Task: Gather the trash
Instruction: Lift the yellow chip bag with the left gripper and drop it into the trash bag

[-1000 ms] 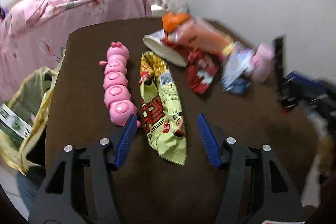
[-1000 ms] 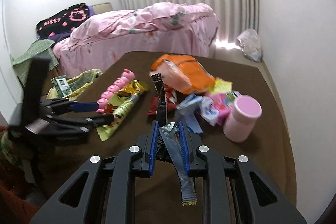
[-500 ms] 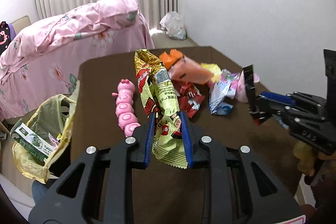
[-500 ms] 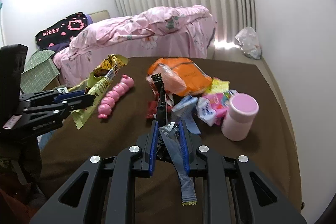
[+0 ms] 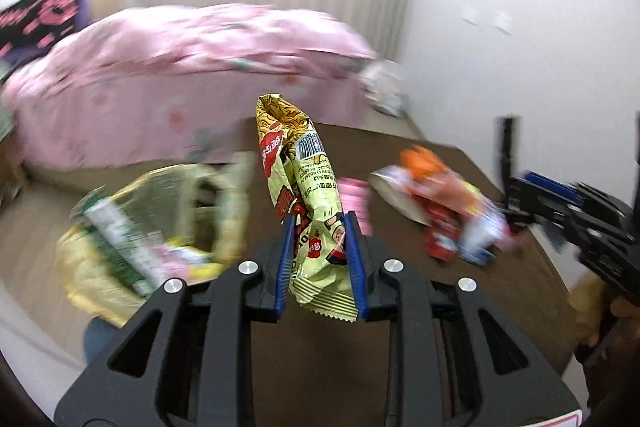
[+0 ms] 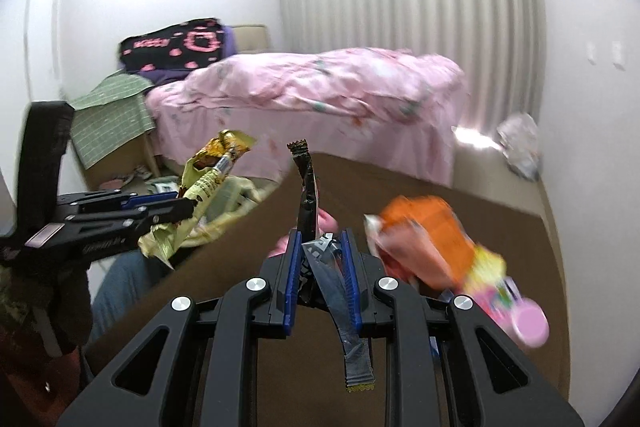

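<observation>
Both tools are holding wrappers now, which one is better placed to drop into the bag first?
Left. The left tool, shut on the yellow snack wrapper, is nearest the yellow trash bag; the right tool with its dark wrapper is over the table.

Left gripper [image 5: 320, 259] clamping yellow snack wrapper [image 5: 310, 195], blurred bin bag [image 5: 152, 227] beside brown table [image 5: 400, 355]

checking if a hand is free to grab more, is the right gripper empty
No, the right gripper has its jaws shut on a dark wrapper that sticks up above them, over the brown table.
</observation>
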Motion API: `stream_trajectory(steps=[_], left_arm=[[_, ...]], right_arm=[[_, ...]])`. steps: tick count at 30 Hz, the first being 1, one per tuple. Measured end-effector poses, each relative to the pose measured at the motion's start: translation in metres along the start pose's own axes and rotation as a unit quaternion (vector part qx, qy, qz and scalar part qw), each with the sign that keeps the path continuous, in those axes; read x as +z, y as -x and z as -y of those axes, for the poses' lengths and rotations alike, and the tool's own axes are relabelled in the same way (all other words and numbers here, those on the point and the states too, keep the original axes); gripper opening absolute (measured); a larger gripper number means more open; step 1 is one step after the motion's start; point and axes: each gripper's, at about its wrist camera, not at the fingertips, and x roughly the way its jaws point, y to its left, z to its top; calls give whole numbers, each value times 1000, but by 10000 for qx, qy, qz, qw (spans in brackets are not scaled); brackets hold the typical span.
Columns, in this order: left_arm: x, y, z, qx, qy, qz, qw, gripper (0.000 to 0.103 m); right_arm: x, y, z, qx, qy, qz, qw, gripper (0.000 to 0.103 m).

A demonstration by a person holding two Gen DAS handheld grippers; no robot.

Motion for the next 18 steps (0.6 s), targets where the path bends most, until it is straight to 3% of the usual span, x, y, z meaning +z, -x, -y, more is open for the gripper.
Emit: stream_trajectory(steps=[4,8,13,18], left_arm=[[-4,-1,-74,577,708,-9,9958,24],[-17,-11,-120,566,1301,18,9899,24],[-26,-37,-136,504,1523,-85,9870,24],[-32,-52,-137,587,1446,-186,9876,24]], right_arm=[[30,-41,-31,483,305,-90,9983,20],[54,-88,-61,986,358,-266,9941,20],[76,-155,-90,1385,322,-612,9879,20],[70,-213,-96,1495,90,-1003,9836,20]])
